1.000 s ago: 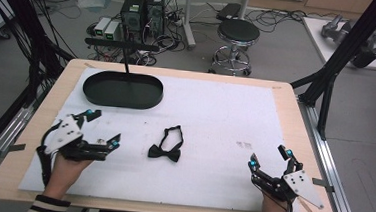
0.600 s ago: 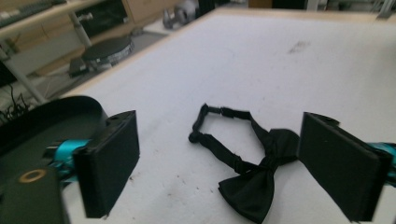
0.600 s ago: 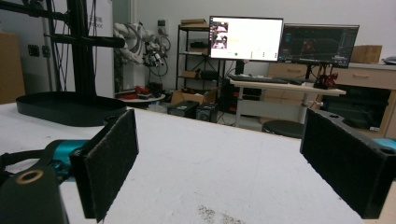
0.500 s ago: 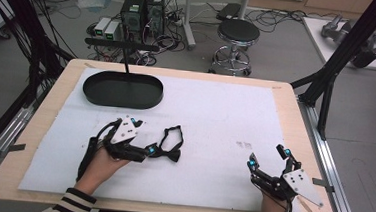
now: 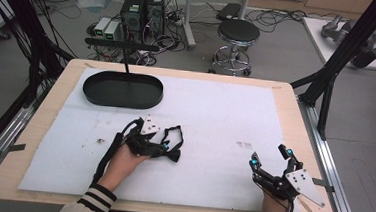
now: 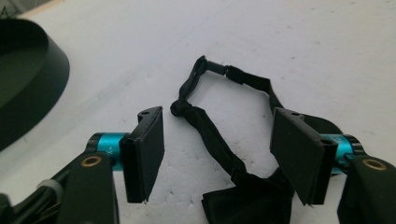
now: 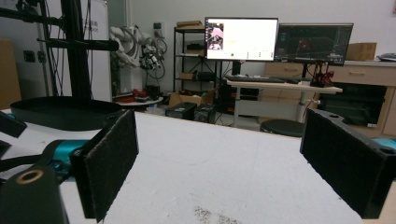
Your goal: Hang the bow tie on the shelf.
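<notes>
A: Report the position and jaw state of the left gripper [image 5: 164, 145].

B: In the high view it sits just left of table centre, hand behind it at 7 o'clock. In the left gripper view its jaws stand wide apart, one pad on each side of the black bow tie [image 6: 243, 198] — the tie's bow lies low between the pads, and the strap [image 6: 219, 70] loops away toward 12 o'clock. I cannot tell whether the right-hand pad touches the fabric; nothing is clamped.

A: Location of the bow tie on the table [image 5: 287, 95]?

B: On the white mat [image 5: 225, 118], near the middle, at about 5 o'clock from the black oval tray [image 5: 122, 89]. The tray lies at the far left of the mat, well apart from the tie.

A: Right gripper [image 5: 271, 158]?

B: Near the table's front right corner, at 4 o'clock from centre. Its jaws are wide open with only bare mat between them — seen in the right gripper view, pads at either edge.

A: Any legible writing or brand marks?

B: None readable. Two monitors [image 7: 240, 39] beyond the table show screen content, but the text is too small to read. Faint marks on the mat at 11 o'clock from the right gripper are also illegible.
</notes>
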`<state>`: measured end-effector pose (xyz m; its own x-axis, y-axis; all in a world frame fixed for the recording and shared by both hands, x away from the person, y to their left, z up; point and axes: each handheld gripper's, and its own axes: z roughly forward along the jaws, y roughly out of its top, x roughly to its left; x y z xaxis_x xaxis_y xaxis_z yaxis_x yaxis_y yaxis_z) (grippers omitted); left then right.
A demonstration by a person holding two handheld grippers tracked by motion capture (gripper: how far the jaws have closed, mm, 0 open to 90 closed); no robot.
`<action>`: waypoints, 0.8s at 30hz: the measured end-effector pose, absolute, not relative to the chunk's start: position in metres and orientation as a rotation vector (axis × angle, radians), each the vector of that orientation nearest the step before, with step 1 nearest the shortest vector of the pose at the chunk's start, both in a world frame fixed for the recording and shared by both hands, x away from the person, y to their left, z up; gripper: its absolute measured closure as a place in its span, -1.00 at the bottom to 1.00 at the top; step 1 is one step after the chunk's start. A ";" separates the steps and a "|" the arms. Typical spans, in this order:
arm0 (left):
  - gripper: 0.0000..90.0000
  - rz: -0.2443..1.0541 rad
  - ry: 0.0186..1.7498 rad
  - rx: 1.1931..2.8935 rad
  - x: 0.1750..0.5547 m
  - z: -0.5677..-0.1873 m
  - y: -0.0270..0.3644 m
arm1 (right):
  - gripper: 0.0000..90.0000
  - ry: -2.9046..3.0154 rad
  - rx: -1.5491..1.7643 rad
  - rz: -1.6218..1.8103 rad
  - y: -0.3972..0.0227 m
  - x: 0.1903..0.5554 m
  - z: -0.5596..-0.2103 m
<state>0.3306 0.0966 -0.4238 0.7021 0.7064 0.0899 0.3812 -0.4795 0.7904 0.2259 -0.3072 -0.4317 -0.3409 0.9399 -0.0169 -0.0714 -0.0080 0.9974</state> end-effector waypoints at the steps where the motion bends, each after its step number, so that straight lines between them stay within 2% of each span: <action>1: -0.15 0.517 0.845 2.119 0.332 -0.426 0.095 | -0.76 1.404 0.964 1.488 -0.308 0.226 -0.432; 8: -0.03 0.492 0.895 2.135 0.338 -0.434 0.090 | -0.76 1.400 0.975 1.486 -0.310 0.227 -0.433; 9: 0.06 0.490 0.893 2.143 0.339 -0.435 0.089 | -0.76 1.403 0.973 1.490 -0.309 0.227 -0.433; 11: 0.10 0.491 0.885 2.162 0.338 -0.436 0.088 | -0.76 1.403 0.972 1.489 -0.309 0.227 -0.433; 13: 0.28 0.492 0.881 2.166 0.338 -0.437 0.087 | -0.76 1.405 0.973 1.487 -0.308 0.228 -0.433; 15: 0.31 0.480 0.880 2.165 0.338 -0.437 0.087 | -0.76 1.407 0.971 1.485 -0.308 0.228 -0.434; 20: 0.52 0.456 0.875 2.194 0.340 -0.440 0.087 | -0.76 1.409 0.968 1.497 -0.308 0.228 -0.434; 21: 0.63 0.440 0.868 2.194 0.340 -0.441 0.087 | -0.76 1.410 0.961 1.491 -0.308 0.228 -0.434; 24: 0.71 0.436 0.864 2.193 0.340 -0.441 0.087 | -0.76 1.413 0.968 1.491 -0.307 0.228 -0.434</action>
